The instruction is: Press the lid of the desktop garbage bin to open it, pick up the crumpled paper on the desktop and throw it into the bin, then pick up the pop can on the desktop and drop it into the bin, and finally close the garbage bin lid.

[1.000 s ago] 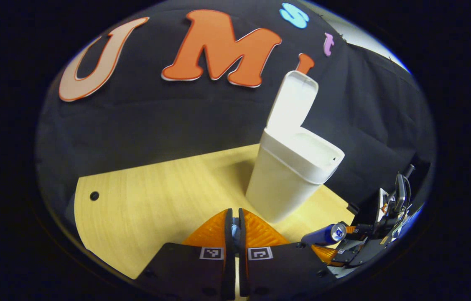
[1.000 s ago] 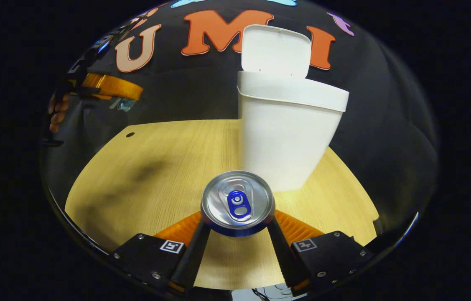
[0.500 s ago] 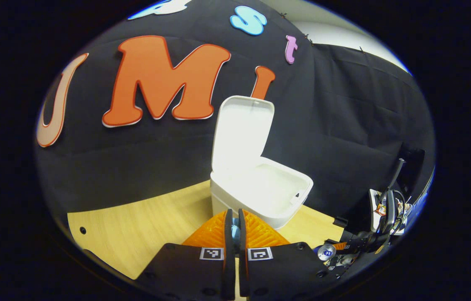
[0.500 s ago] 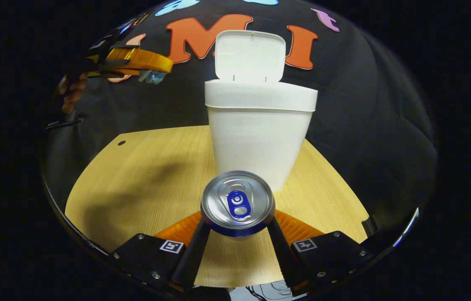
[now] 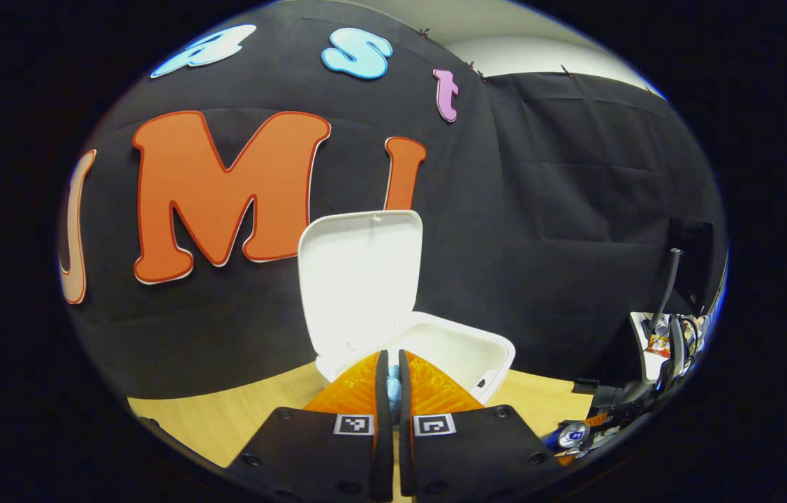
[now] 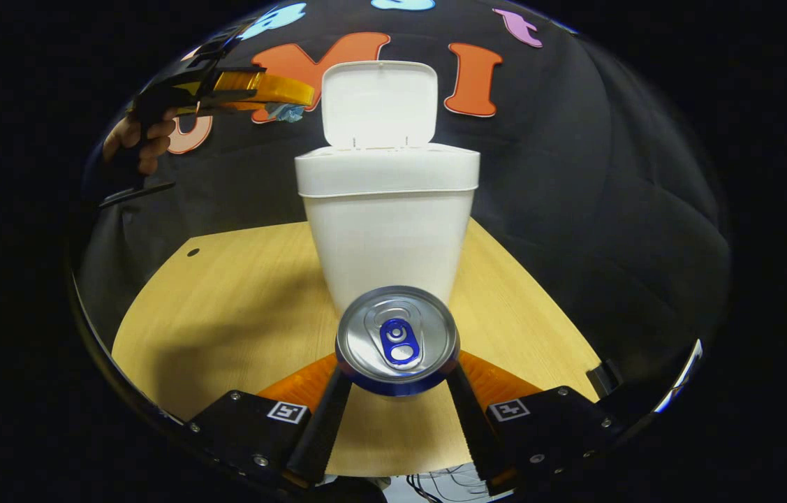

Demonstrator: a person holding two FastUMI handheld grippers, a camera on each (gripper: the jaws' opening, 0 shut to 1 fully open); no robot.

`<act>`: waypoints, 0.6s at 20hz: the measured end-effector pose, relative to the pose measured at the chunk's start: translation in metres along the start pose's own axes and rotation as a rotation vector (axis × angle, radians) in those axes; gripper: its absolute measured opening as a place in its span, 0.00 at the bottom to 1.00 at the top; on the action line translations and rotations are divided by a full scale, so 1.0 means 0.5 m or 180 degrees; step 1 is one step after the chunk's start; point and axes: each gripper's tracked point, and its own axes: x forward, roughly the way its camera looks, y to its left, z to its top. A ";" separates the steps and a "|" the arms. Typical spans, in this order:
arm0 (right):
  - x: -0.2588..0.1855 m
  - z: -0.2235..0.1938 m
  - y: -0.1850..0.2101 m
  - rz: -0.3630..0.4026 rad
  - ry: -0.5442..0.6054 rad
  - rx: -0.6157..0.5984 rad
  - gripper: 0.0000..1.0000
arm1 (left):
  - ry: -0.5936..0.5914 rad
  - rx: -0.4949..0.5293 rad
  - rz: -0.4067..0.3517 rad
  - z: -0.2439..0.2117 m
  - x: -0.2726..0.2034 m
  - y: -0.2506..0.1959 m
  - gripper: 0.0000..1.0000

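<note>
In the right gripper view, a hand [image 6: 135, 140] at ten o'clock holds the left gripper [image 6: 288, 98] in the air, level with the raised lid [image 6: 379, 105] and just left of it. A small pale blue wad, the crumpled paper [image 6: 286, 112], is pinched between its jaws. At twelve o'clock stands the white garbage bin [image 6: 387, 230] on the wooden bench [image 6: 225, 314], its lid tipped up and back against the black wall. At six o'clock the right gripper [image 6: 396, 363] has its jaws clamped on either side of the pop can [image 6: 396, 339], whose silver top with a blue tab faces the camera, in front of the bin's base.

In the left gripper view, the left gripper [image 5: 393, 381] sits at six o'clock, jaws closed on the crumpled paper [image 5: 394, 390], right at the near rim of the open garbage bin [image 5: 463, 349]. The pop can [image 5: 572, 435] shows at four o'clock, low and well apart.
</note>
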 end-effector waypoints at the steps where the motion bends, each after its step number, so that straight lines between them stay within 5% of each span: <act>1: -0.001 -0.004 -0.010 -0.0023 0.0012 0.0004 0.80 | -0.0052 -0.0002 -0.0006 0.008 0.008 -0.004 0.07; 12: 0.015 -0.033 -0.058 0.0059 0.0099 0.0119 0.80 | -0.0134 -0.0017 0.0150 -0.004 0.093 -0.029 0.07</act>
